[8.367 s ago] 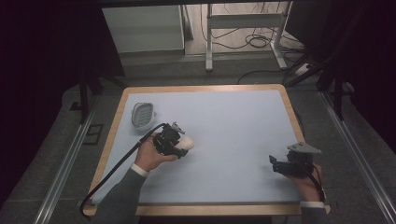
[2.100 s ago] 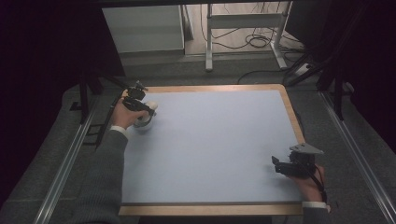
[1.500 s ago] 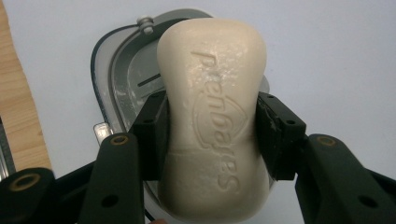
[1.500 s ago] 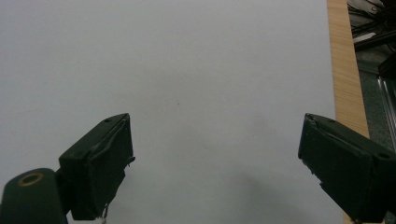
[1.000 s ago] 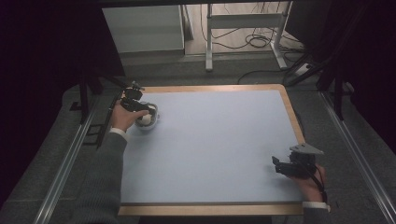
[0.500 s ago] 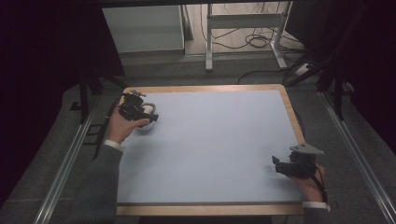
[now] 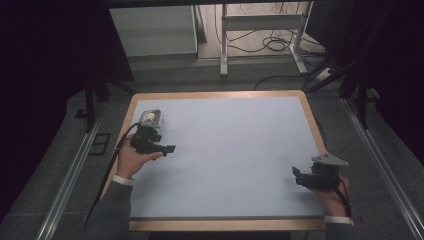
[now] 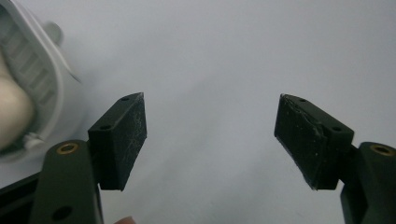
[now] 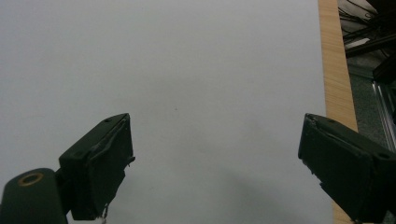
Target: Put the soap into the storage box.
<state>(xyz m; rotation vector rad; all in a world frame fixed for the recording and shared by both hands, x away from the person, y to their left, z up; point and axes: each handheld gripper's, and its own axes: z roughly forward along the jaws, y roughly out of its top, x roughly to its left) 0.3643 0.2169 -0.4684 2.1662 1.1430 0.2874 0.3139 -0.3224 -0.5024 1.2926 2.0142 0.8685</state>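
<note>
Left tongs (image 8: 210, 135): jaws have just been opening and stand wide, nothing between them, bare bench (image 8: 224, 56) beyond. The pale rounded object (image 8: 11, 112) sits in the small grey slatted basket (image 8: 42, 79), just off the near jaw. Step in hand looks like a release and retreat. Best done by drawing the tongs back level and clear of the basket rim, so a jaw does not clip and drag it.

Right tongs (image 9: 215, 158): jaws wide apart, empty, parked near the wooden edge (image 9: 334, 70).

The high view places the basket (image 7: 150, 119) at the bench's far left corner, left tongs (image 7: 165, 148) just in front of it, right tongs (image 7: 297, 176) well apart. The left gripper view alone shows the object resting inside.
</note>
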